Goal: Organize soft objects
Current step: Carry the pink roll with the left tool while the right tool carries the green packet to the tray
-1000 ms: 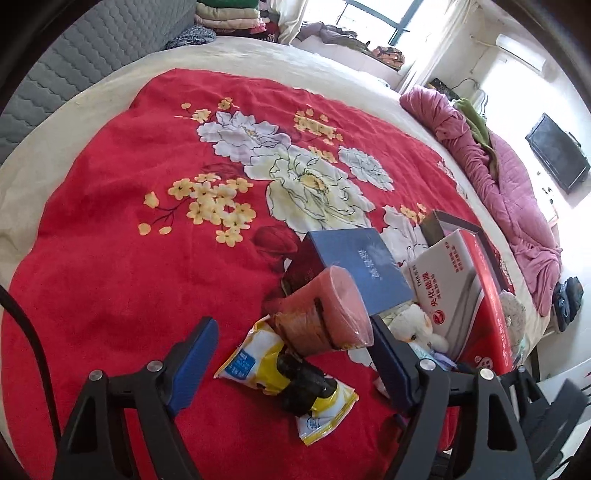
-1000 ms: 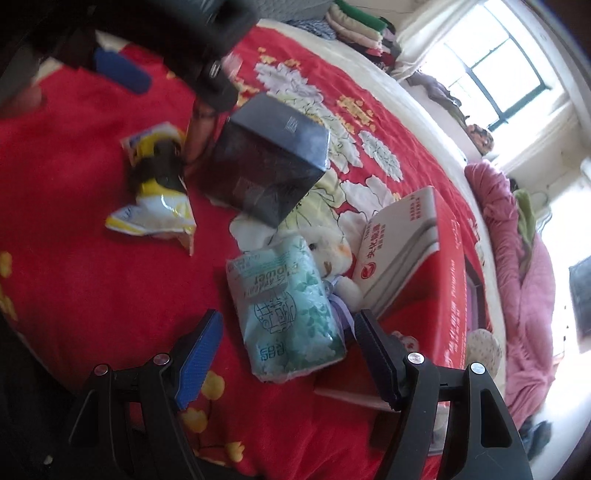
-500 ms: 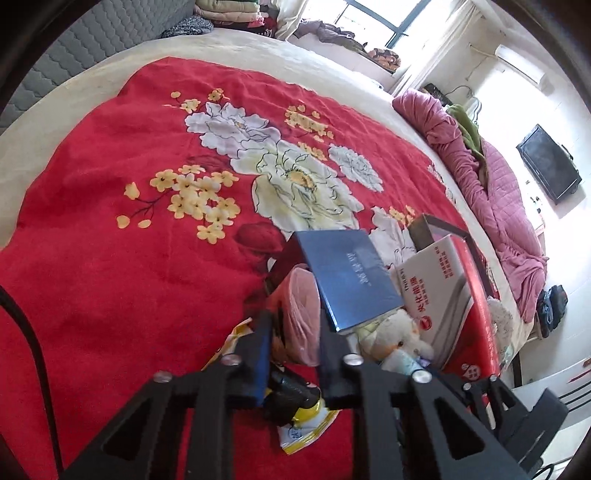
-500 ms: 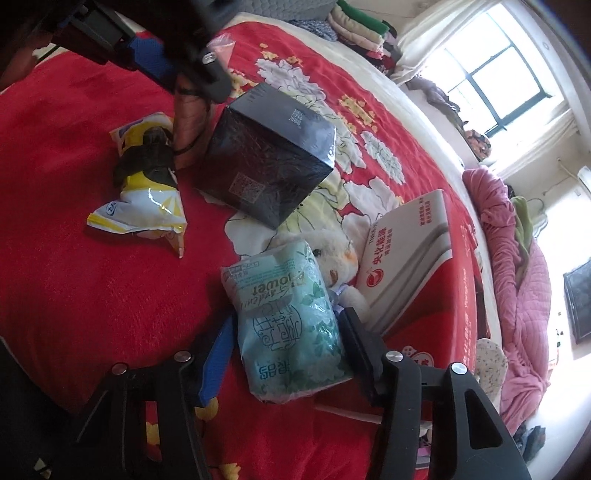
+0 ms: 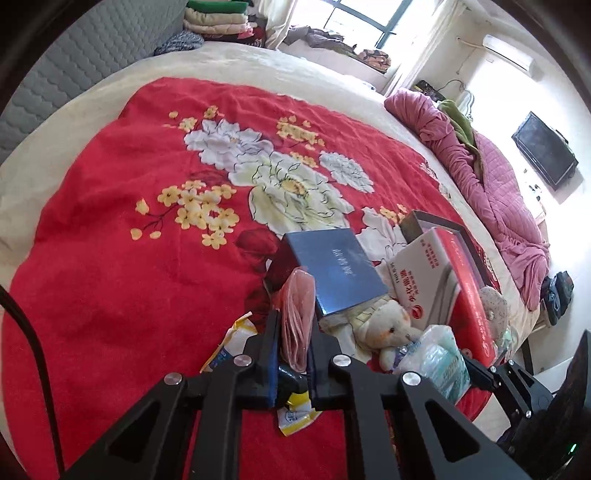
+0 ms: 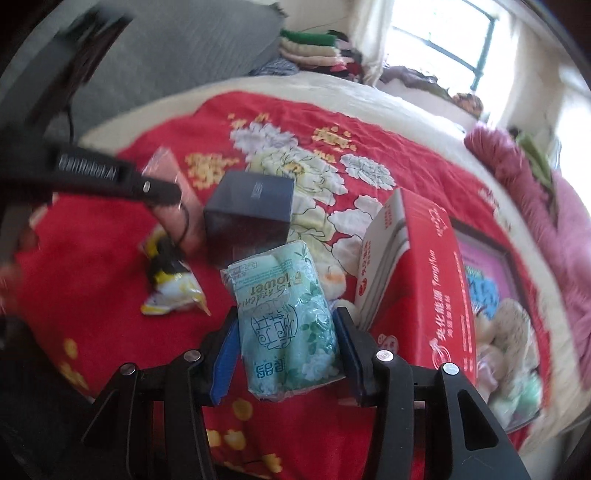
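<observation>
My left gripper (image 5: 293,328) is shut on a pink plastic-wrapped pack (image 5: 297,317), squeezed flat between the jaws, beside a dark blue box (image 5: 336,273). My right gripper (image 6: 284,325) is shut on a green tissue pack (image 6: 284,314) and holds it above the red blanket; the tissue pack also shows in the left wrist view (image 5: 436,358). A white plush bear (image 5: 388,328) lies between the blue box and a red-and-white carton (image 5: 436,280). A yellow snack bag (image 6: 170,288) with a black object on it lies on the blanket below the left gripper (image 6: 162,195).
A red floral blanket (image 5: 129,258) covers the bed. An open red box (image 6: 491,295) holding soft toys sits at the right edge. A pink quilt (image 5: 498,184) lies at the far right. Folded clothes (image 5: 218,18) are stacked at the headboard.
Both grippers have closed: the left on the pink pack, the right on the green tissue pack. The right gripper has lifted and swung, so its view now faces the headboard.
</observation>
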